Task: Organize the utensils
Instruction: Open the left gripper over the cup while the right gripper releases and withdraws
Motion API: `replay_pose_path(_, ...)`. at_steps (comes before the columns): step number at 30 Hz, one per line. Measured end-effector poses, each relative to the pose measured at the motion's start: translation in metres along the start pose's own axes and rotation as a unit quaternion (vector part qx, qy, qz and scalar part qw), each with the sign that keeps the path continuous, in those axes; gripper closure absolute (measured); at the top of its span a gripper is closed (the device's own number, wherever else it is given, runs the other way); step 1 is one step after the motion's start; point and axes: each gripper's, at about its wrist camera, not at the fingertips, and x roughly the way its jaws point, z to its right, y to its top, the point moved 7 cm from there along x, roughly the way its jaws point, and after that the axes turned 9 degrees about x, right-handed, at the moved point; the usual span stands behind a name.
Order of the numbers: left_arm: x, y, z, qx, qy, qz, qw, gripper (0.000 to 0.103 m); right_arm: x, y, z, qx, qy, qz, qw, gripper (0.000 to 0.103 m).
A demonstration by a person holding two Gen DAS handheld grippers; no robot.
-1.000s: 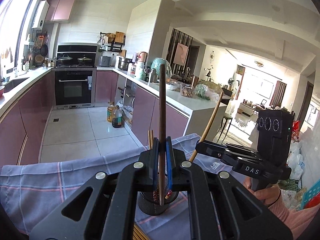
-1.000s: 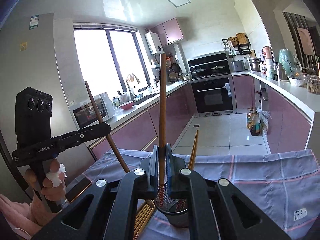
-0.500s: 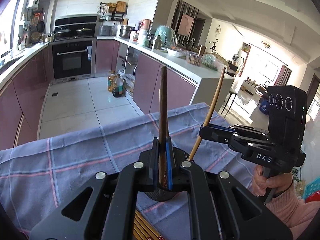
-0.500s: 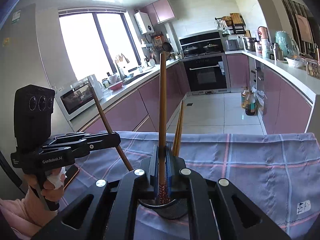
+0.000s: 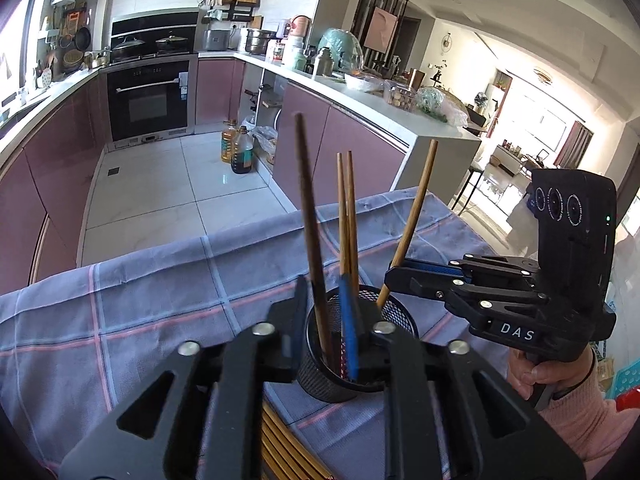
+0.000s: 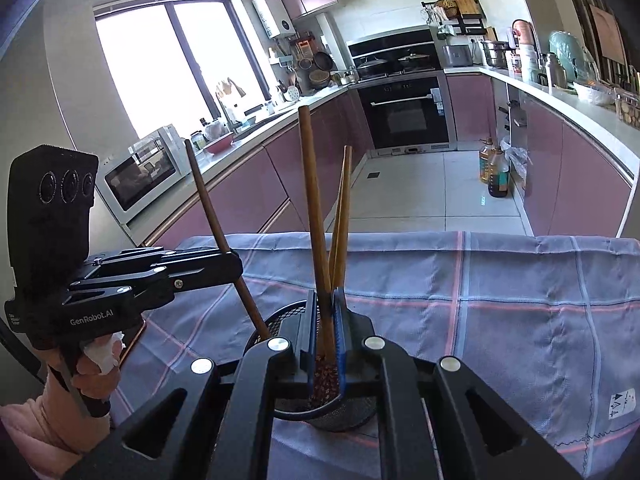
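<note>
Left gripper, lower centre: jaws have just been opening, now narrowly parted around a dark chopstick whose tip stands inside the black mesh holder. Right gripper, lower centre of its view: clamped on a second dark chopstick, tip in the same holder. Contents: two lighter chopsticks, upright. Remaining: loose bamboo chopsticks on the checked cloth, bottom edge. Judged partway done.
</note>
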Motion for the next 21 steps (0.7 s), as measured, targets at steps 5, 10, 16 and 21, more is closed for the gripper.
replay_pose_path(5,-0.002,-0.007,-0.002,0.000,0.004,0.007,1.0000,0.074,0.003,-0.001,0.002,0.008,-0.003,0.003,1.000,0.086)
replay_pose_path(10,-0.014,-0.016,-0.005,-0.010,0.006,0.019,0.9997,0.073,0.011,0.000,-0.002,0.003,-0.006,0.002,1.000,0.086)
replay_pose_path(16,-0.022,-0.033,-0.009,-0.013,0.019,0.026,0.9994,0.069,0.014,-0.002,-0.009,-0.005,-0.011,0.004,1.000,0.086)
replay_pose_path(21,-0.029,-0.053,-0.014,-0.010,0.038,0.022,0.9990,0.063,-0.004,-0.008,-0.016,-0.022,-0.027,0.025,0.999,0.077)
